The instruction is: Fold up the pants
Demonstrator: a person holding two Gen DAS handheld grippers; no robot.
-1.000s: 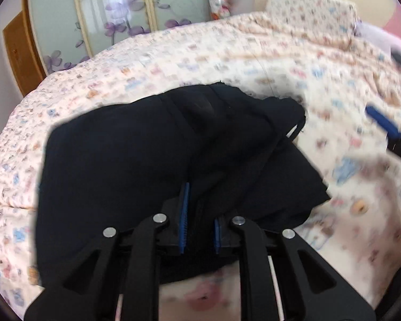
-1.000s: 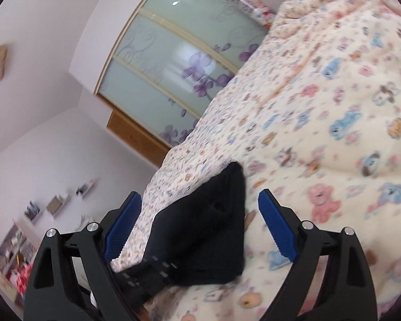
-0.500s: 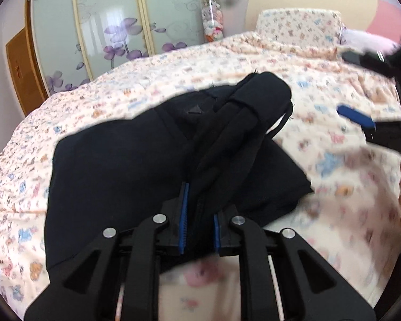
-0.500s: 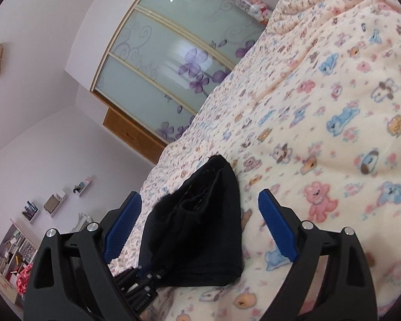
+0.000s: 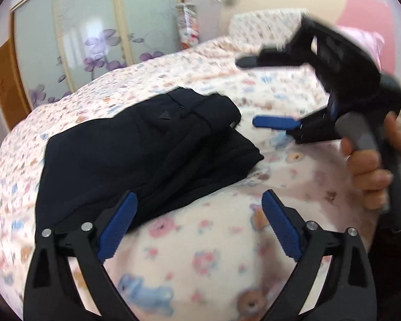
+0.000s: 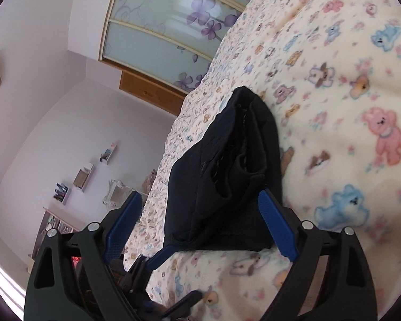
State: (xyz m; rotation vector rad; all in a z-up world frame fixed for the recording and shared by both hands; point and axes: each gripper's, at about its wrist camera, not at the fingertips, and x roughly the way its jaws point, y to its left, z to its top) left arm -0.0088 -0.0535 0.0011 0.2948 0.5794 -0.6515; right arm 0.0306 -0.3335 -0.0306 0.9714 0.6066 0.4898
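Observation:
Dark navy pants (image 5: 147, 144) lie folded in a stack on the bear-print bedspread (image 5: 200, 262). My left gripper (image 5: 197, 224) hovers just short of their near edge. Its jaws are opening wide and hold nothing; only bedspread shows between the pads. My right gripper (image 5: 264, 91), held by a hand (image 5: 366, 160), is open to the right of the pants and apart from them. In the right wrist view the pants (image 6: 222, 165) lie ahead of the open right gripper (image 6: 200, 224), untouched by its pads. The left gripper (image 6: 171, 281) shows at the bottom.
A wardrobe with frosted sliding doors and purple flowers (image 5: 93, 40) stands beyond the bed. A matching pillow (image 5: 264, 24) lies at the headboard, with a tall jar (image 5: 187, 32) next to it. Wall shelves (image 6: 85, 176) hang past the bed's far side.
My left gripper, shut on a raised fold of the pants before, has let go and opened wide; the fold now lies flat. The right gripper has come closer to the pants.

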